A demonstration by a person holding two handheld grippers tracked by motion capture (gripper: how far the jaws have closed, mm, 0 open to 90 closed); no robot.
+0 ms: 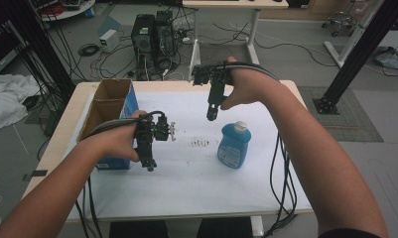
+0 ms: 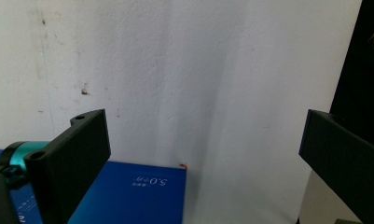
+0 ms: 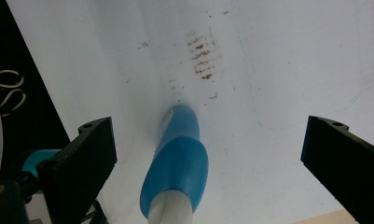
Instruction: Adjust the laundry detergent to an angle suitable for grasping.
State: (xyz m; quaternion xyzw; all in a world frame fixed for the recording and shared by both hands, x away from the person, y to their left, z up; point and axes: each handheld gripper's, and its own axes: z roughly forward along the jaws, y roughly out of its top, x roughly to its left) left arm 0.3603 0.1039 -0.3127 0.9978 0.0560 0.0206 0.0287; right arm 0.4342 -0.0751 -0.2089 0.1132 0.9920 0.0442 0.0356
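Observation:
A blue bottle (image 1: 233, 146) with a white cap stands upright on the white sheet (image 1: 186, 178), right of centre. My right gripper (image 1: 211, 117) hangs above the sheet, behind and left of the bottle, pointing down. In the right gripper view the bottle (image 3: 177, 163) lies below the right gripper (image 3: 208, 154), whose jaws stand wide apart and touch nothing. My left gripper (image 1: 149, 166) hovers beside an open cardboard box (image 1: 109, 106) with blue sides. In the left gripper view the left gripper (image 2: 203, 154) is open over the sheet, with the blue box (image 2: 138, 193) at the bottom edge.
A dark smudge (image 1: 199, 143) marks the sheet between the grippers. Computer towers (image 1: 154, 32) and loose cables sit on the floor behind the table. A black frame post (image 1: 355, 54) rises at the right. White cloth (image 1: 3, 99) lies left of the table.

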